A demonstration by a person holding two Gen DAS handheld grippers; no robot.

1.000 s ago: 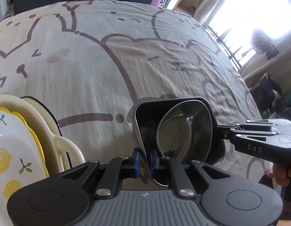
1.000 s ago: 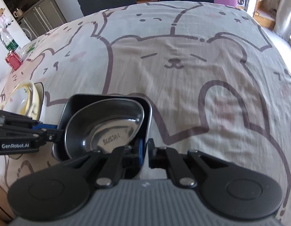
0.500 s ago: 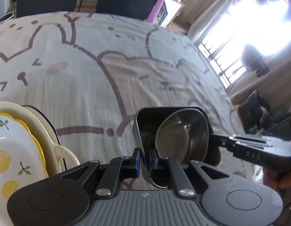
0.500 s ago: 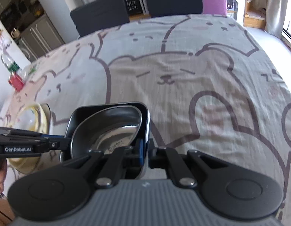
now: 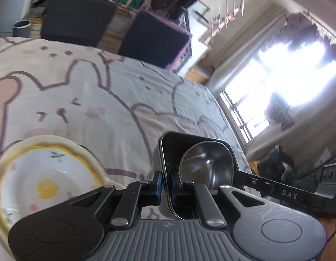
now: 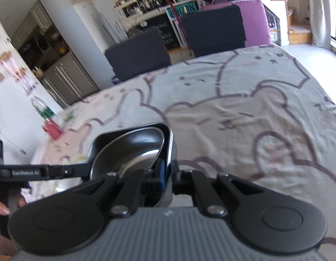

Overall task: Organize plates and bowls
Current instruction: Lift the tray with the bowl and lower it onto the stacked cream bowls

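A black square dish [image 5: 174, 145] with a steel bowl [image 5: 209, 165] nested inside hangs above the bear-print tablecloth, held from both sides. My left gripper [image 5: 165, 182] is shut on the dish's near wall, blue pads on either side of it. My right gripper [image 6: 168, 174] is shut on the opposite wall of the same black dish [image 6: 115, 137], with the steel bowl [image 6: 135, 158] just left of its pads. Each view shows the other gripper across the dish: the right gripper [image 5: 285, 193] and the left gripper [image 6: 37, 171]. To the left, a lemon-print plate [image 5: 44, 180] rests in a cream dish [image 5: 59, 140].
Two dark chairs [image 6: 137, 52] [image 6: 213, 28] stand at the table's far edge. A bottle [image 6: 40, 108] and a red item [image 6: 51, 128] sit at the table's left end. A person's hand [image 6: 0, 208] shows at lower left. Windows lie off the right edge.
Both grippers have risen with the black dish and steel bowl, and both views have tipped up toward the room. The plate stack now shows more fully in the left wrist view.
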